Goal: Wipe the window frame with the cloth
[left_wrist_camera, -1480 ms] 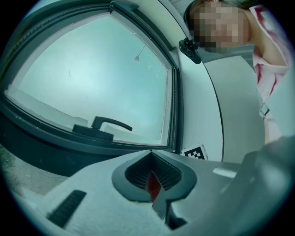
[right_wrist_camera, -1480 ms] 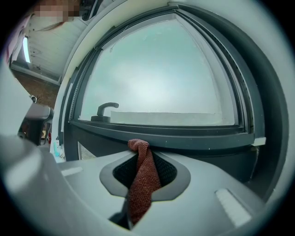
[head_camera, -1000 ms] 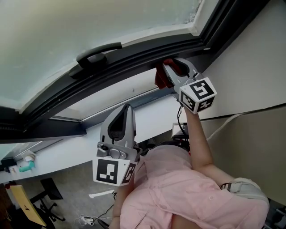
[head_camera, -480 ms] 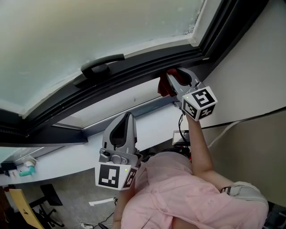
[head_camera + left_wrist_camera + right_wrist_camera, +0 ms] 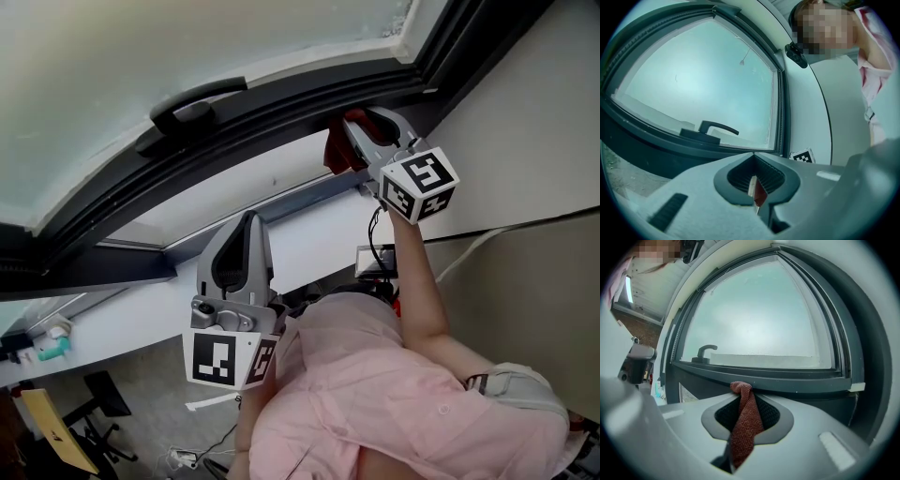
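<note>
Two grippers show above the person's pink shirt (image 5: 375, 394). Left gripper (image 5: 242, 230): held low, clear of the window, jaws closed together with nothing clamped. Right gripper (image 5: 356, 131): raised on an outstretched arm, jaws clamped on a red-brown knitted cloth (image 5: 743, 420). The cloth's bunched upper end touches the lower rail of the dark window frame (image 5: 797, 383). Beyond, a dark window handle (image 5: 192, 105) sits left of the cloth, before the frosted glass (image 5: 187, 37).
</note>
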### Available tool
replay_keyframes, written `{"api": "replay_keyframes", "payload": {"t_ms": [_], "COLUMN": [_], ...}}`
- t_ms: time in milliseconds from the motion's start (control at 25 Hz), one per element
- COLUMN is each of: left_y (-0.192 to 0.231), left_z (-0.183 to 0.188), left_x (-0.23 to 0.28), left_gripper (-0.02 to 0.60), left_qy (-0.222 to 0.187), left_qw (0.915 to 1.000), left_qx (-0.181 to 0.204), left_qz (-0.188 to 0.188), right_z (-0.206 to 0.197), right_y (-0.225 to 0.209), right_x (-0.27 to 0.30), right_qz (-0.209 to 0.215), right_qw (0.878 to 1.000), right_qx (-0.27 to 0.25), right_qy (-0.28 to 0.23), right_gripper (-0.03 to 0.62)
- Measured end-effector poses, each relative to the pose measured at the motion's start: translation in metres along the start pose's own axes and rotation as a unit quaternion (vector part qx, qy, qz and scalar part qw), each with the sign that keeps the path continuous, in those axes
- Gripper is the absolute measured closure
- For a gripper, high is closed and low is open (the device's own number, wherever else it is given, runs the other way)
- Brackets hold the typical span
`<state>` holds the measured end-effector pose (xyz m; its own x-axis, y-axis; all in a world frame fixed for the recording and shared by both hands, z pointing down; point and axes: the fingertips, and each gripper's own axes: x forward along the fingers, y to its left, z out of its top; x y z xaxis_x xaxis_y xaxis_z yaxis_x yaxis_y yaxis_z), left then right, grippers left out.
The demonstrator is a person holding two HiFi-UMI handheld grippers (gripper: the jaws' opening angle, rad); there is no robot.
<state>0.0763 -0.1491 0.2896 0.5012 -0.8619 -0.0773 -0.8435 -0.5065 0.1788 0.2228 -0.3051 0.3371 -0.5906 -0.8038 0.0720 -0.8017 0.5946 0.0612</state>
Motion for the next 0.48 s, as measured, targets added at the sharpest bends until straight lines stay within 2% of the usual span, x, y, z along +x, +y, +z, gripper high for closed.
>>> {"api": "replay_keyframes", "payload": {"t_ms": [480], "left_y": [-0.006], "left_z": [-0.001], "left_x": [0.002], "left_gripper": [0.584], "left_qy": [0.000], "left_qw": [1.0000], "left_qx": [-0.005], "left_qz": [-0.006], "right_z": [-0.003], "right_y": [-0.028], "right_x": [-0.013], "right_qz": [-0.051], "right_qw": [0.999], "right_qx": [0.017], "right_qy": [-0.004], "right_gripper": [0.534]}}
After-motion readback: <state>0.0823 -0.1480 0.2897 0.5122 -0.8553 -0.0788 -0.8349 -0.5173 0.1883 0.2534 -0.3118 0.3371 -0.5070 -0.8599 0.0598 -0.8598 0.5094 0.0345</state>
